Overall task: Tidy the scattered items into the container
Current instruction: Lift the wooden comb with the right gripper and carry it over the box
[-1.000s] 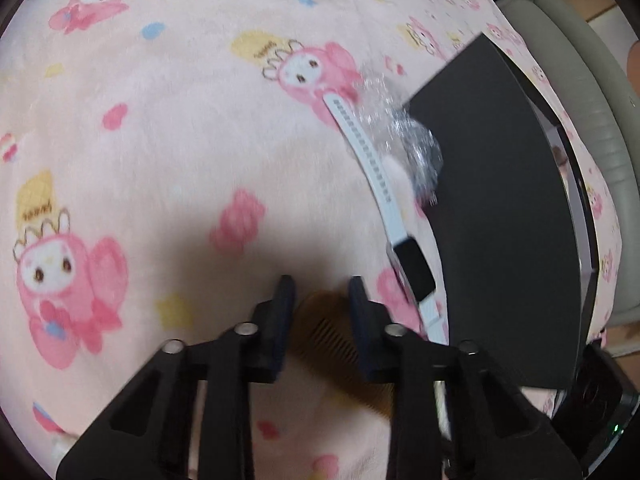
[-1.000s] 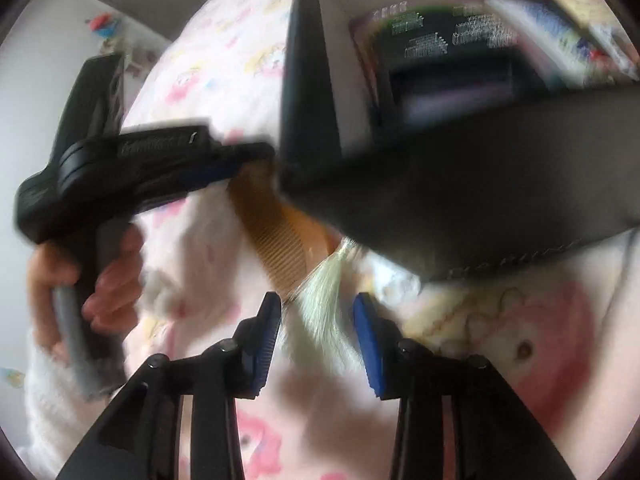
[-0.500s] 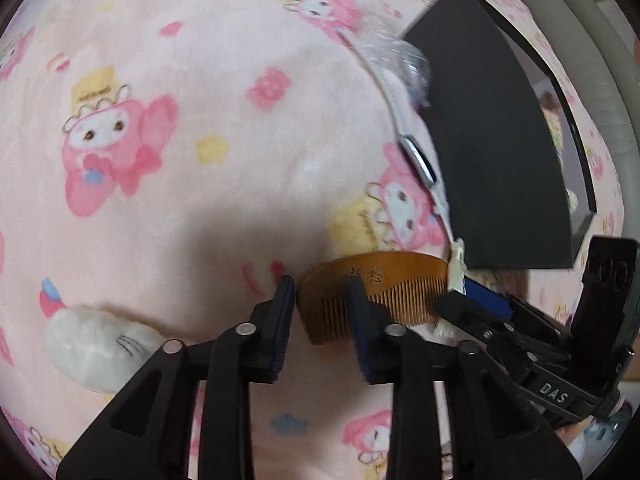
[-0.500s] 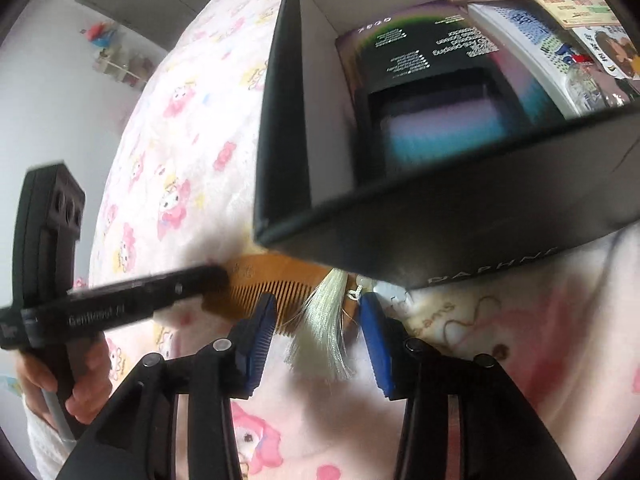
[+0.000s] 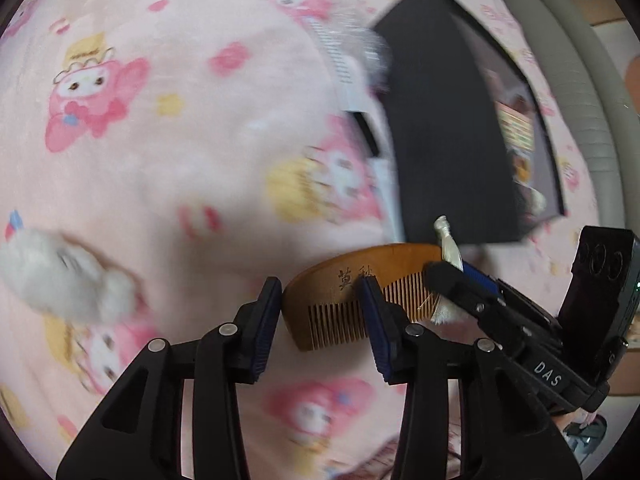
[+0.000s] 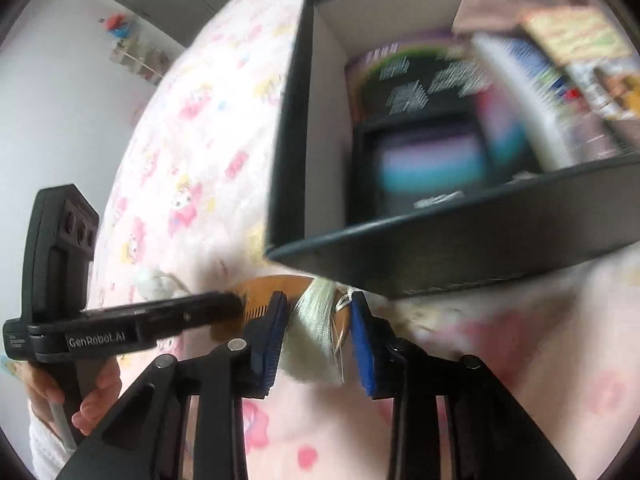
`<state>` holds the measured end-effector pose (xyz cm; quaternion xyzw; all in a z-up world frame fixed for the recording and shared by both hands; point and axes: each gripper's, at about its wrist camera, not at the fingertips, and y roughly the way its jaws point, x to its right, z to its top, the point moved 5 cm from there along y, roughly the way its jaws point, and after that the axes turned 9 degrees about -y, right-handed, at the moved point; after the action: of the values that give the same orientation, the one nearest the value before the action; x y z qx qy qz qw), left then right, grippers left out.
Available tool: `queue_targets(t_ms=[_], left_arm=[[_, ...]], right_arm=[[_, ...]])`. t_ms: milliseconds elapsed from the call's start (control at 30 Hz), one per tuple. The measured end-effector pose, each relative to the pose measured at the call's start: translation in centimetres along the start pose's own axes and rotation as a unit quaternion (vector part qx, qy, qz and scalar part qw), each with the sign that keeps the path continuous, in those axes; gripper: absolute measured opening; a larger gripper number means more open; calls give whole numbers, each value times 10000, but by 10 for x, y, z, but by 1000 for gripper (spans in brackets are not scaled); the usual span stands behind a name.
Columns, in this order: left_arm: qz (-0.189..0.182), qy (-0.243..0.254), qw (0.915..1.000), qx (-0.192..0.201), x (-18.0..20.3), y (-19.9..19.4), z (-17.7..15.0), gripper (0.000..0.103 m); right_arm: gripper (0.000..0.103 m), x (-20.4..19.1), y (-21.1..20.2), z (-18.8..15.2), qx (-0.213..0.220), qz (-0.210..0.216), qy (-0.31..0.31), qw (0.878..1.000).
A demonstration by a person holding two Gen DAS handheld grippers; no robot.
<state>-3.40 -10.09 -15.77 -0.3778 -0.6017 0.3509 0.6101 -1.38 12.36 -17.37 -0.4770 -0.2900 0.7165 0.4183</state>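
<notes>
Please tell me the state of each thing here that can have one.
black box, open, partly filled
wooden comb, outside the box
left hand-held gripper, jaws opening, comb end between them
right hand-held gripper, jaws closing, tassel between them
plush toy, lying on the blanket
white watch, lying beside the box

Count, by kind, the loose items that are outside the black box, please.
Wooden comb with tassel: 1
White watch: 1
White plush toy: 1
Clear plastic wrap: 1 (blurred)
Total: 4
</notes>
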Motion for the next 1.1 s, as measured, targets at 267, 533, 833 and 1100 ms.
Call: queue_targets(t_ms=[267, 533, 833, 1100], left_arm=[[-408, 524, 9978, 21, 151, 8, -7, 41], [-429, 578, 9955, 612, 237, -3, 5, 41], [-85, 34, 9943, 1058, 322, 41, 47, 41], [-143, -415, 9946, 945, 351, 5, 81, 41]], right_arm=[[28, 36, -109, -7, 490, -132, -18, 9987], [28, 92, -149, 95, 928, 85, -193, 9955], [28, 172, -169, 127, 548, 380, -796, 9946], [28, 169, -184, 180, -1, 543, -680, 9962]])
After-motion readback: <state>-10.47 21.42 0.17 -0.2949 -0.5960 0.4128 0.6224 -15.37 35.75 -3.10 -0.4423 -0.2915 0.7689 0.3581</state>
